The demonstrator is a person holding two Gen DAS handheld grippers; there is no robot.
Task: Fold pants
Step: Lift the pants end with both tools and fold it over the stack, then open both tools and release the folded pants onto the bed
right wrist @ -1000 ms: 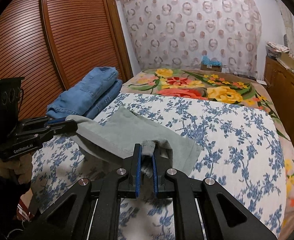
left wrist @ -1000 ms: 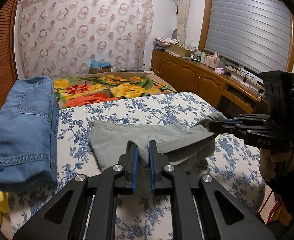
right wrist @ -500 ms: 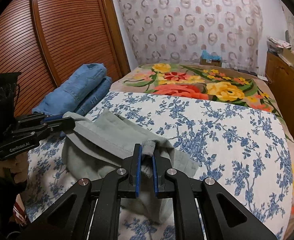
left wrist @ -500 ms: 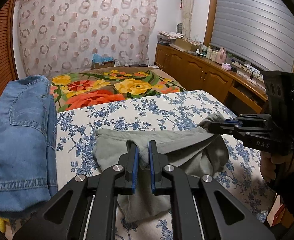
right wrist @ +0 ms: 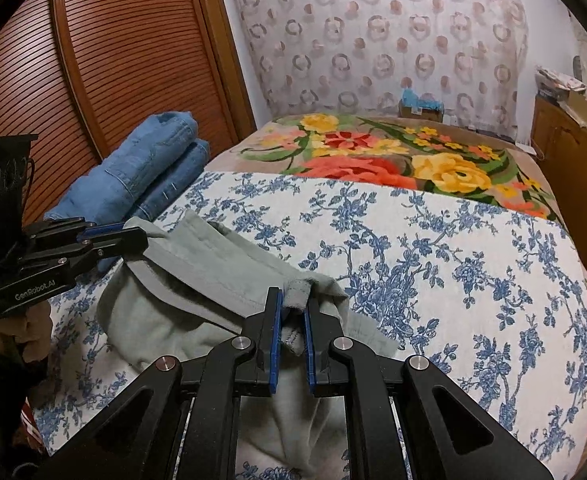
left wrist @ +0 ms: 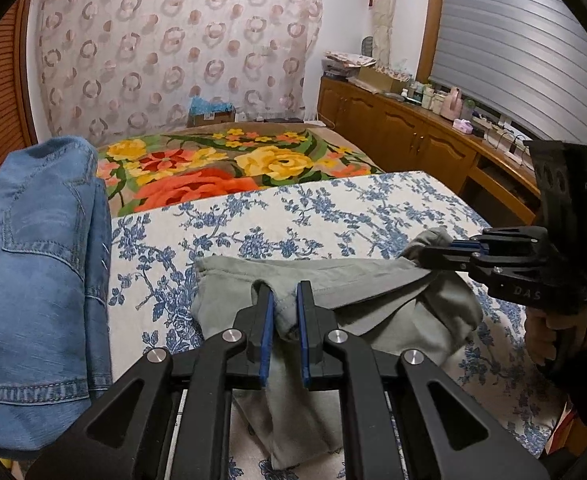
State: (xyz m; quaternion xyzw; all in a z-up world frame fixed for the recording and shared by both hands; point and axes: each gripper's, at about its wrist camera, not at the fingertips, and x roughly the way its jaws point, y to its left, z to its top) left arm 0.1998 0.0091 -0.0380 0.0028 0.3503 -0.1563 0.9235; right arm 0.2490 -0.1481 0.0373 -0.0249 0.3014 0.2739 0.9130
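Grey-green pants [left wrist: 357,300] lie partly doubled over on the blue-flowered bedspread [left wrist: 293,216]. My left gripper [left wrist: 283,294] is shut on one corner of the lifted edge. In the left wrist view my right gripper [left wrist: 423,254] pinches the other corner, at the right. The right wrist view shows the same pants [right wrist: 197,280] with my right gripper [right wrist: 293,300] shut on a bunched corner, and my left gripper [right wrist: 135,236] clamped on the far-left corner. The cloth edge stretches between both grippers above the lower layer.
Folded blue jeans [left wrist: 37,272] are stacked at the bed's left side, also in the right wrist view [right wrist: 141,176]. A bright flowered blanket [left wrist: 229,164] covers the far half of the bed. A wooden louvred wardrobe [right wrist: 93,60] stands left, a wooden cabinet [left wrist: 405,136] right.
Both grippers have carried the held edge of the pants forward over the bed and slightly down, so more of the lower layer now shows beneath. The grips have not changed.
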